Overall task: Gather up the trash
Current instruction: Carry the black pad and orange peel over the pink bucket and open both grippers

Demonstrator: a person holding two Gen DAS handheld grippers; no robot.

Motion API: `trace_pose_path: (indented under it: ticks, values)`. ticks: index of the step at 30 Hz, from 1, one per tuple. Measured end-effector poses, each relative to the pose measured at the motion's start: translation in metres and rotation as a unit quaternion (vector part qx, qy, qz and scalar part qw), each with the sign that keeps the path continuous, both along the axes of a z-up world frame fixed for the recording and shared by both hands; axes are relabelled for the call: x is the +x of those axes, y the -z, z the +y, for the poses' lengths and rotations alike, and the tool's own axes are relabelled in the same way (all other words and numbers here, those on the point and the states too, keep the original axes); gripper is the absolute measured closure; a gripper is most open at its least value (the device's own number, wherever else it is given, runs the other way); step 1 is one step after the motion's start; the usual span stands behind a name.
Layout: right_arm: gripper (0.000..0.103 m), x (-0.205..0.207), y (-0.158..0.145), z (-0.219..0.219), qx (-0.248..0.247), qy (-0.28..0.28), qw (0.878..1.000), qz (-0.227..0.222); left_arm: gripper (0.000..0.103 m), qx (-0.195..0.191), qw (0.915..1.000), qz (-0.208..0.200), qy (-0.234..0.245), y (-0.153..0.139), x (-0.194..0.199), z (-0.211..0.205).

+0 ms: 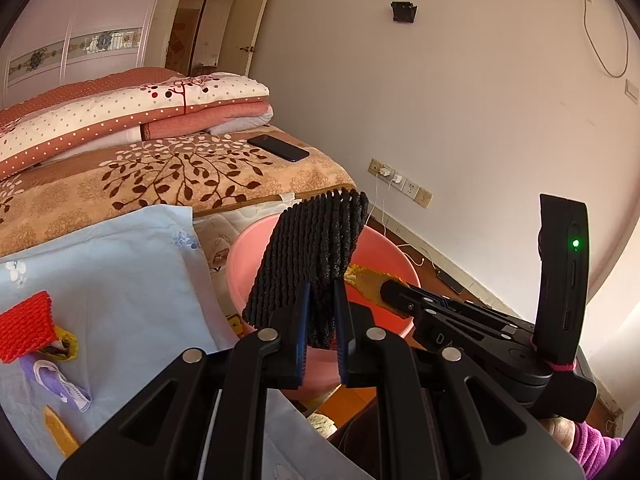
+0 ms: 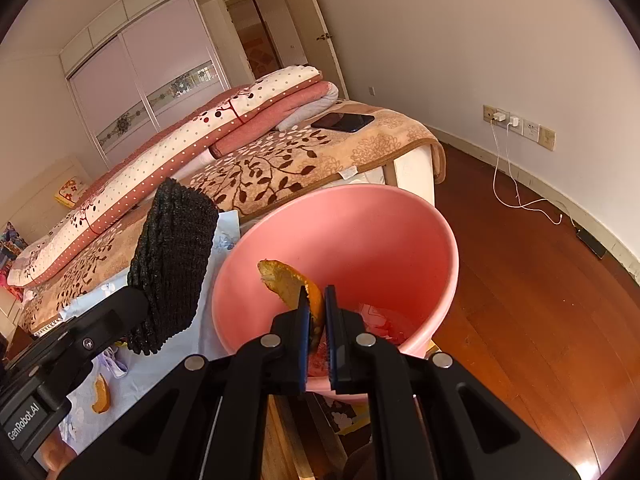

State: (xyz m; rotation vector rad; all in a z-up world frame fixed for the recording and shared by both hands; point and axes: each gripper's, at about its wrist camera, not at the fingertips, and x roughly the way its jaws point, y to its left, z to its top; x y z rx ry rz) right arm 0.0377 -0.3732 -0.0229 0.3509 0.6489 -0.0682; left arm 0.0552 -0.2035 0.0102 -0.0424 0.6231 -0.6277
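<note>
Already both tools are loaded over the round pink plastic basin [image 2: 420, 240]: the right gripper [image 2: 316, 312] pinches an orange peel strip [image 2: 286, 280], the left gripper [image 1: 322, 308] a black knitted square [image 1: 316, 256]. Nothing released yet (red scraps lie inside) — beside the basin, a red knitted square [image 1: 24, 326] and another peel [image 1: 60, 430] remain.

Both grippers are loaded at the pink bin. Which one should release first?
Right gripper: its orange peel already hangs inside the pink plastic bin. The left gripper holds its black knitted cloth nearer the rim.
</note>
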Motion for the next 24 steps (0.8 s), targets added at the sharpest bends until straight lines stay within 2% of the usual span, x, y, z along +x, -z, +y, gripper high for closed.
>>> trace_pose_path:
  ticks: [15, 21, 24]
  values:
    - [0.097, 0.008, 0.016, -0.019, 0.007, 0.018, 1.000, 0.014, 0.092, 0.024, 0.9994, 0.025, 0.006, 0.025, 0.021, -0.024]
    - [0.097, 0.009, 0.020, -0.023, 0.010, 0.024, 1.000, 0.017, 0.092, 0.018, 0.9995, 0.023, 0.014, 0.024, 0.021, -0.028]
    - [0.097, 0.010, 0.022, -0.025, 0.012, 0.026, 0.999, 0.019, 0.092, 0.016, 0.9995, 0.010, 0.024, 0.020, 0.017, -0.032]
